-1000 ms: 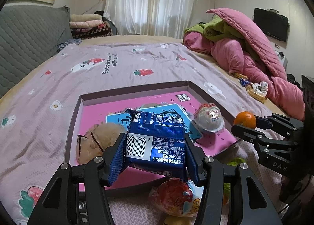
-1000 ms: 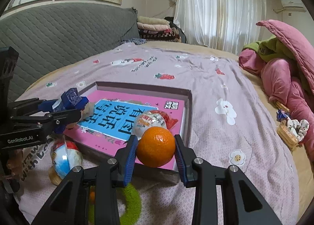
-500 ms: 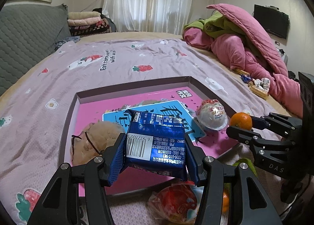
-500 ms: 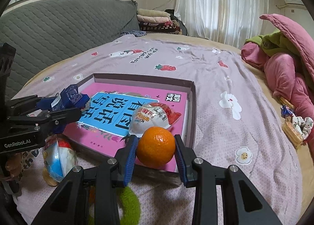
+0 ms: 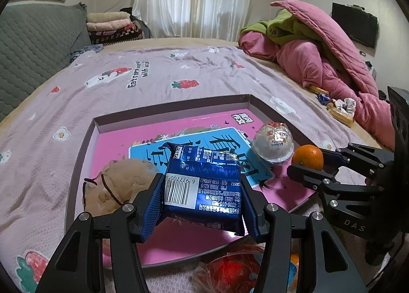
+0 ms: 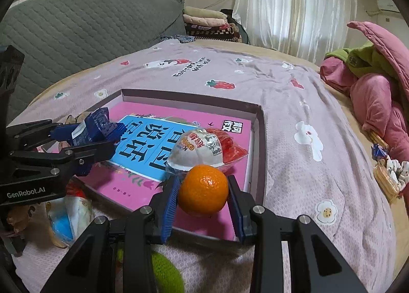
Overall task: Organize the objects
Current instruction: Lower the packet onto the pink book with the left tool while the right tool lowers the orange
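**Both grippers loaded, hovering over the tray**

We see the left gripper (image 5: 202,206) pinching a blue snack packet (image 5: 204,188) between its blue pads, barcode side up. The packet sits right in the gripper's mouth, its far end sticking out past the fingertips and creased. It hangs over the near half of the shallow tray (image 5: 179,105) that lies on the bed (image 5: 127,75), above the pink book (image 5: 153,137) lining the tray floor.

The right gripper (image 6: 203,192) is clamped on an orange (image 6: 203,190), one pad on each side of the fruit. The orange is at the fingertips, over the tray's near right corner, just in front of a wrapped dome-shaped snack (image 6: 199,148) (white top, red foil behind) that rests on the book. From the left wrist view the same orange (image 5: 308,157) shows at the right gripper's tips, just beside that dome snack (image 5: 272,143).

Inside the tray, left side: a tan plush item (image 5: 115,185) with dark cord, partly hidden behind the left gripper's finger.

Outside the tray, on the bed near its front edge: a wrapped ball-shaped snack (image 6: 67,216) with blue and white, and a green fuzzy ring (image 6: 166,272) under the right gripper (mostly hidden, we can't tell its full shape). A pink quilt (image 5: 319,62) is heaped on the bed's far right.
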{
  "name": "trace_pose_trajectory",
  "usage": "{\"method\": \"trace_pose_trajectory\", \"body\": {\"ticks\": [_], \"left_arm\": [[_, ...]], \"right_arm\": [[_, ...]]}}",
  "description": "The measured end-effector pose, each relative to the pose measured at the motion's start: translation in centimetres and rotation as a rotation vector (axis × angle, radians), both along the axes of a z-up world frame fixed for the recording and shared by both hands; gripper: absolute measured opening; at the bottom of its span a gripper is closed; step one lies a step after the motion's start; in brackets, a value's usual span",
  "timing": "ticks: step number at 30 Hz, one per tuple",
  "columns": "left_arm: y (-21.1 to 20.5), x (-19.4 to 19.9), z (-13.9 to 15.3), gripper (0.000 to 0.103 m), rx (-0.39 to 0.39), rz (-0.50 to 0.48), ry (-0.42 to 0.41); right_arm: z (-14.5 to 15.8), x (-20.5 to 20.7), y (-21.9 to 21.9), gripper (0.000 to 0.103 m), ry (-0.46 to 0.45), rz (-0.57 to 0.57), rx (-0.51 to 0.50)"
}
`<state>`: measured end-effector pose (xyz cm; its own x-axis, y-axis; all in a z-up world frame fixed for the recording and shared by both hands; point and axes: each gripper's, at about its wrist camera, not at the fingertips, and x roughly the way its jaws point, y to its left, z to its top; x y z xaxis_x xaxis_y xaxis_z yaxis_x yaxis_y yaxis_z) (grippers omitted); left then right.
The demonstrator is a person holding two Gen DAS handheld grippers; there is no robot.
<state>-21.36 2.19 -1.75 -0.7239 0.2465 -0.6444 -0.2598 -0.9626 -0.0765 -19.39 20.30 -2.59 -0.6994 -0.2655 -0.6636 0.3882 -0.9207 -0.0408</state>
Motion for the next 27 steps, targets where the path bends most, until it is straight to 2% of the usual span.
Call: {"method": "trace_pose_trajectory", "body": {"ticks": [18,27], "left_arm": [[0.1,-1.6,-1.4,0.057,0.007,-0.002,-0.07],[0.5,-2.5,-2.3,0.057,0.018,-0.026,-0.13]], "right_arm": [[-0.5,-1.0,-0.4,0.038,-0.029,0.022,-0.005],[-0.7,-1.5,-0.7,0.038,-0.051,0.035,-0.006]]}}
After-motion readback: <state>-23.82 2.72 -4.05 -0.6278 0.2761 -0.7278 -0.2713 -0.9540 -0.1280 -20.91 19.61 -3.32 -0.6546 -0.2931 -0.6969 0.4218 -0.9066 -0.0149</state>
